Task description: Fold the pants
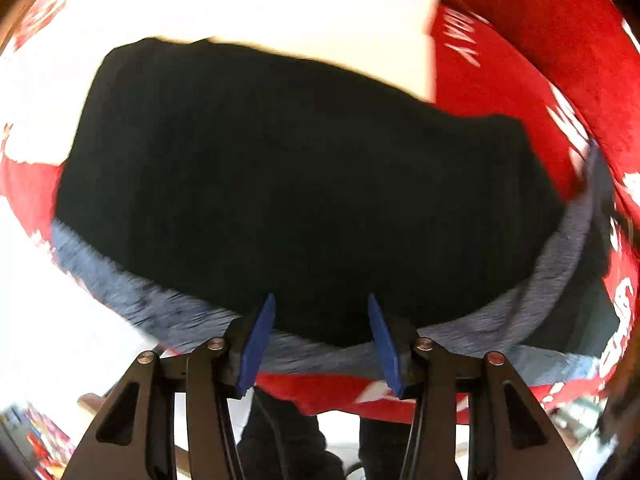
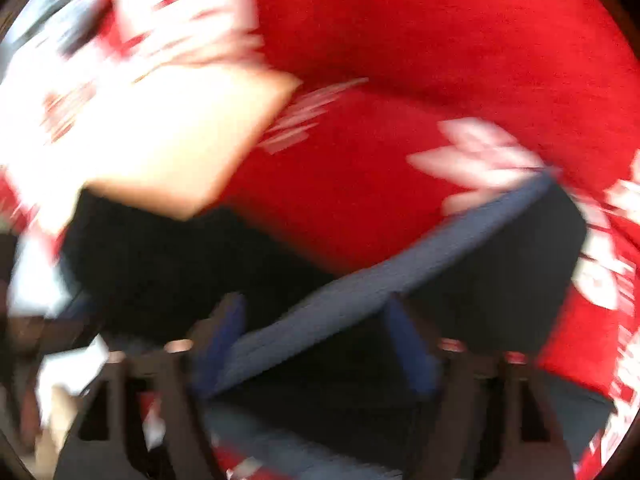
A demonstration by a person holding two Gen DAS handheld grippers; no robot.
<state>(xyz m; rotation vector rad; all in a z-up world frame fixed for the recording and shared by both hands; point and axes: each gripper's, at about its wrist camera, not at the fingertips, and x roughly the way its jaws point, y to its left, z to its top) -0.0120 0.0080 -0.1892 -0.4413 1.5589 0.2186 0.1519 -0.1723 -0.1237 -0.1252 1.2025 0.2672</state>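
Both claws stood open over the black pants on the red blanket

The left gripper (image 1: 322, 340) was parted, holding nothing, above the grey waistband (image 1: 168, 312) of the pants (image 1: 296, 184), whose long axis ran across its view; the right gripper (image 2: 316, 344), blurred, gaped wider and empty, straddling the waistband slantwise; the blanket (image 2: 420, 40) lay beneath; neither looked clearly nearer
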